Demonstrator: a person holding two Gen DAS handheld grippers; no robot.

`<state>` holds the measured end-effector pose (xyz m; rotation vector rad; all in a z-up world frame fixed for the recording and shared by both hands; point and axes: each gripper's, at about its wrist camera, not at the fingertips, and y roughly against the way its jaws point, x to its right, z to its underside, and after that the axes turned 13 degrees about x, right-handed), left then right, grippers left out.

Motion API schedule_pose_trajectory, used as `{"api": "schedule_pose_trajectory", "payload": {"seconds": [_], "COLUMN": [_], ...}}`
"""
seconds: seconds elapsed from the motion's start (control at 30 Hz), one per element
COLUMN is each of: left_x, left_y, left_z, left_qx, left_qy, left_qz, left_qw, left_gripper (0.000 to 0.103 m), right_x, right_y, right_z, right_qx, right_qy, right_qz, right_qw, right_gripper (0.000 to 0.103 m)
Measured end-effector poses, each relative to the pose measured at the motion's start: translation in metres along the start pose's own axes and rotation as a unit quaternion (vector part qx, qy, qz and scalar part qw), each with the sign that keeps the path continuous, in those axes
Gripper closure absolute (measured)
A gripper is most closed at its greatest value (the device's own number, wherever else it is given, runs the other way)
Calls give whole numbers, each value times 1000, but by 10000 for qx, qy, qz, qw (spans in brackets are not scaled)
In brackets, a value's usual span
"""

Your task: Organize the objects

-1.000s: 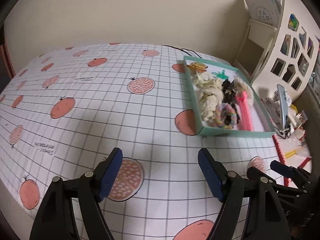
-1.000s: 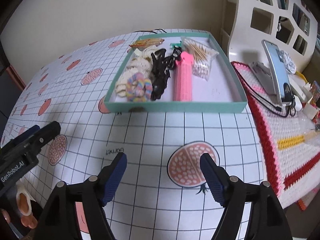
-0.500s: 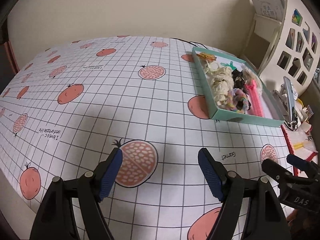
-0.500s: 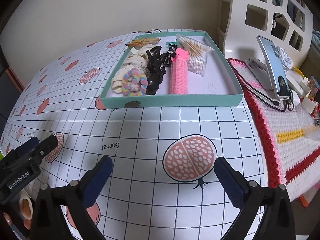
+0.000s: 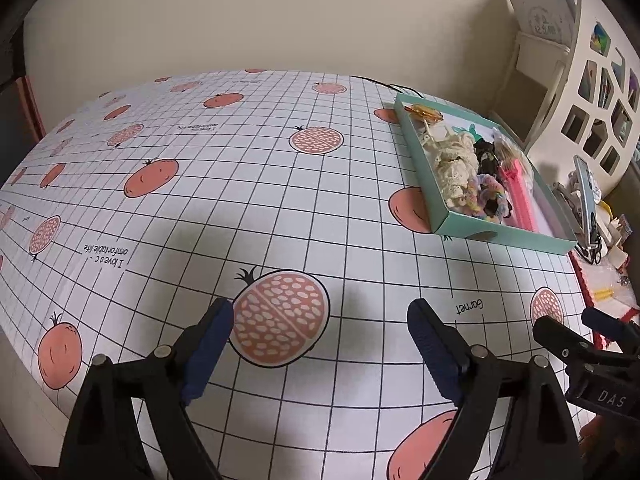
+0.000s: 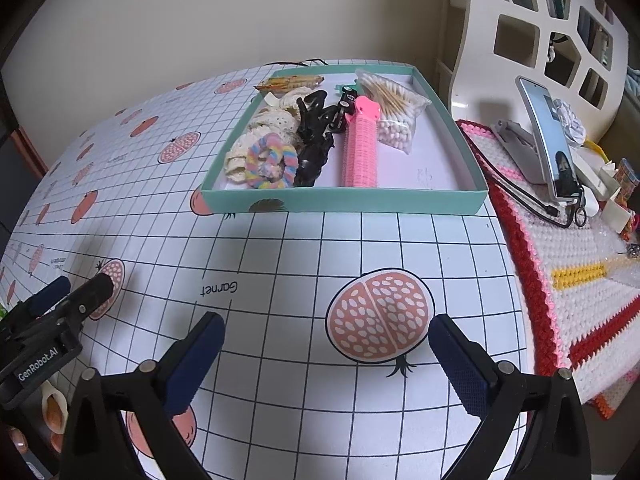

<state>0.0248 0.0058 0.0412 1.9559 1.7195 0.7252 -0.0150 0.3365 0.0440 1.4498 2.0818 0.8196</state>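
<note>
A teal tray [image 6: 344,201] [image 5: 504,234] sits on the gridded pomegranate tablecloth [image 6: 360,248]. Inside it lie cream lace scrunchies [image 6: 272,124], a pastel scrunchie [image 6: 272,160], black hair clips [image 6: 314,136], a pink comb-like piece [image 6: 360,148], a bag of cotton swabs [image 6: 394,110] and an orange clip [image 6: 290,80]. My right gripper [image 6: 326,364] hovers open and empty over the cloth in front of the tray. My left gripper [image 5: 320,350] is open and empty too, well left of the tray. Each gripper shows at the edge of the other's view.
A crocheted red-and-white mat [image 6: 568,280] covers the table's right side. On it a phone [image 6: 548,136] leans on a stand, with a cable and small items. A white cut-out shelf [image 6: 540,36] stands behind. A wall backs the table.
Both grippers have pulled back from the tray toward the table's near edge. The right gripper's jaws have spread wider. The tray's contents are unchanged.
</note>
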Motion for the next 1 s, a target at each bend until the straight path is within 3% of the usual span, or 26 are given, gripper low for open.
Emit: {"api": "schedule_pose_trajectory", "payload": {"seconds": [1.0], "left_x": [2], "left_y": [-2], "left_z": [5], "left_qx": [-16], "left_qy": [-155], "left_qz": [-135], "left_qw": [9998], "left_gripper": [14], "right_x": [-4], "right_y": [-1], "right_z": [2], "right_qx": [-23], "right_qy": [125], "right_qz": [20], "right_qw": [9999], "right_gripper": [0]}}
